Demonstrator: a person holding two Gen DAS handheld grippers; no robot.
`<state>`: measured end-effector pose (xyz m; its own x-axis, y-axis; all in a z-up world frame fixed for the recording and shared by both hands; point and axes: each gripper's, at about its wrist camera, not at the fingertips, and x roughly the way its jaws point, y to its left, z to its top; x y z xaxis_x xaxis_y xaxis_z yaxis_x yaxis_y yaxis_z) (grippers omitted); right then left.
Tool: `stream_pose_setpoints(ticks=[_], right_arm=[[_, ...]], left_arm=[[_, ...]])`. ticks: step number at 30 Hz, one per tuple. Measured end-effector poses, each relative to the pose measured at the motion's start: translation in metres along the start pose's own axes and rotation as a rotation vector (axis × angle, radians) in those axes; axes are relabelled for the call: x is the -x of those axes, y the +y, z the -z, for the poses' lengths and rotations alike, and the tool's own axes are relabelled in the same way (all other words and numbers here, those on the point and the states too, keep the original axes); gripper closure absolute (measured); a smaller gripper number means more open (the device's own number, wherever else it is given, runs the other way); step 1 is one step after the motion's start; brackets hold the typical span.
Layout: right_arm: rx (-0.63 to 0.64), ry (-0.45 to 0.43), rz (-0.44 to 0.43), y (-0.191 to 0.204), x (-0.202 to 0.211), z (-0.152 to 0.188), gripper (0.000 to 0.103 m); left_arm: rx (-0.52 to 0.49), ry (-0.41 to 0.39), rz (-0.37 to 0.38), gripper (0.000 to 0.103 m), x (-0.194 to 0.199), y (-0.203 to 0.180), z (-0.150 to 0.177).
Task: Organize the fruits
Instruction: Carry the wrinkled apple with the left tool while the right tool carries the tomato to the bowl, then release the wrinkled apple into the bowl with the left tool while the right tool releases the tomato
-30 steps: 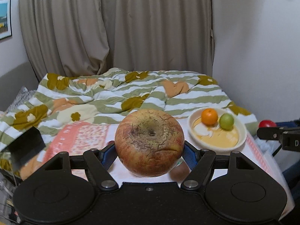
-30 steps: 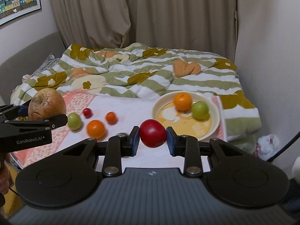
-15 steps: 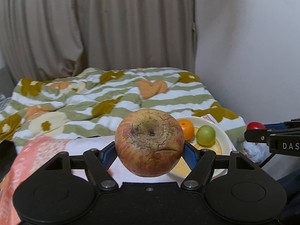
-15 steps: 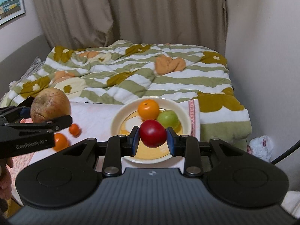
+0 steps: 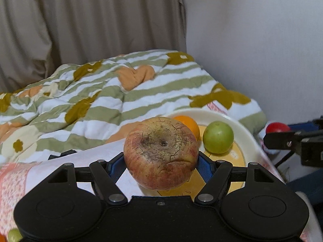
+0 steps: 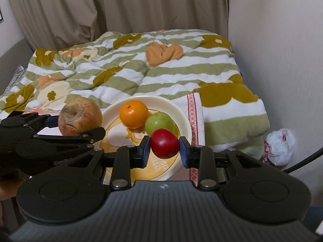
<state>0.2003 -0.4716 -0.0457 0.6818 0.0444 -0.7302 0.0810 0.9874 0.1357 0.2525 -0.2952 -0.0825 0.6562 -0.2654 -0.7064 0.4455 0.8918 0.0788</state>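
My left gripper (image 5: 161, 161) is shut on a big wrinkled brown-red apple (image 5: 161, 153), held above the left edge of a cream plate (image 5: 240, 127). It also shows in the right wrist view (image 6: 79, 119). My right gripper (image 6: 164, 148) is shut on a small red fruit (image 6: 164, 143) above the front of the plate (image 6: 177, 109). The plate holds an orange (image 6: 133, 114) and a green fruit (image 6: 159, 122).
The plate rests on a white cloth (image 6: 193, 109) on a bed with a striped green and white quilt (image 6: 141, 70). A wall (image 6: 282, 50) stands close on the right and curtains behind. A white plastic bag (image 6: 279, 146) lies on the floor at right.
Both grippers have moved right and closer to the plate with their fruits. The loose small fruits on the cloth have left the right wrist view.
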Motion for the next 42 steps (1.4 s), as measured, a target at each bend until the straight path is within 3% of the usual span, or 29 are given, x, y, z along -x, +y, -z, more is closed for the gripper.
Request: stream_pose_setpoints(ticks=[13, 15, 16, 22, 30, 42], right_arm=[[-0.024, 0.047, 0.041, -0.004, -0.023, 0.000, 0.057], [-0.027, 0.044, 0.044, -0.004, -0.021, -0.002, 0.057], [-0.027, 0.042, 0.047, -0.004, -0.020, -0.003, 0.057], [-0.035, 0.010, 0.064, -0.008, -0.006, -0.012, 0.057], [0.039, 0.022, 0.029, -0.002, -0.014, -0.011, 0.057], [0.195, 0.085, -0.050, 0.024, -0.062, 0.016, 0.057]], left_arm=[[-0.098, 0.048, 0.038, 0.024, -0.039, -0.009, 0.003], [-0.120, -0.001, 0.031, 0.004, -0.031, -0.009, 0.001], [-0.125, -0.016, 0.032, 0.000, -0.027, -0.009, -0.001], [-0.041, 0.029, 0.085, 0.000, -0.015, 0.009, -0.005], [0.012, 0.035, 0.032, 0.000, 0.008, 0.025, 0.004], [0.090, 0.042, -0.039, 0.000, 0.035, 0.041, 0.023]])
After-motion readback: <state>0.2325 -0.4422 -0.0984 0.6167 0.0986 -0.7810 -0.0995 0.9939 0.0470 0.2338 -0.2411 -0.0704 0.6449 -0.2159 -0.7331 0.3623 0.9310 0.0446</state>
